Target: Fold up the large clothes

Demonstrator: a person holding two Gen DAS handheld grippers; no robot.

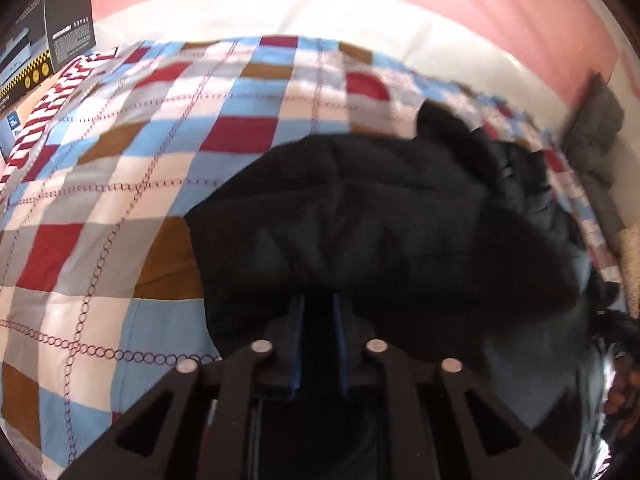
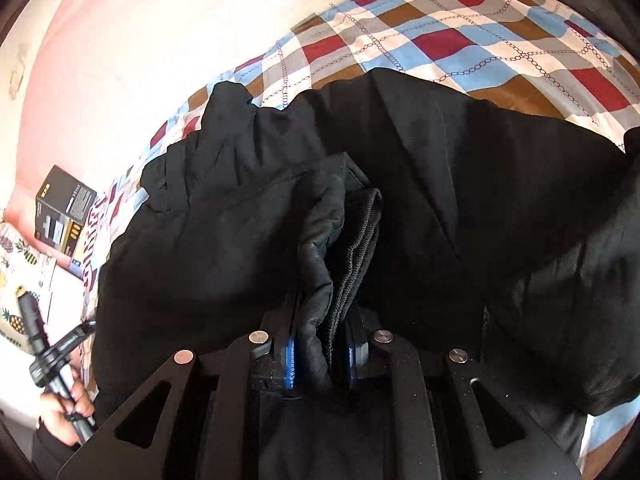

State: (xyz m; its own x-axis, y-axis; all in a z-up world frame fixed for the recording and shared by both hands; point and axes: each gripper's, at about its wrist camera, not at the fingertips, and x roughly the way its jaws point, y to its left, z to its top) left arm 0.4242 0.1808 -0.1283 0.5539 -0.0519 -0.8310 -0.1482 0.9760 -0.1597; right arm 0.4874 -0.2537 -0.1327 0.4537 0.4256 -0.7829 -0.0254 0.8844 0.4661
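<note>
Black jacket (image 2: 420, 184) lies spread on the checked bedspread (image 1: 120, 168), bunched toward your side of the bed. Your right gripper (image 2: 320, 354) has its blue pads (image 2: 291, 354) pressed together on a doubled edge of the jacket, a padded hem and a ribbed band pinched side by side. Your left gripper (image 1: 319, 320) stands with its jaws nearly together at the jacket's near edge; dark cloth fills the gap, but whether it is truly clamped cannot be told. Open bedspread runs wide to the left and beyond the jacket in the left wrist view. A dark printed box (image 1: 60, 36) sits at the far left corner, well apart from the garment. Grey cloth (image 1: 596, 128) lies at the right edge of the bed. Your left hand (image 2: 68, 396) grips its handle beside the jacket's left edge.
</note>
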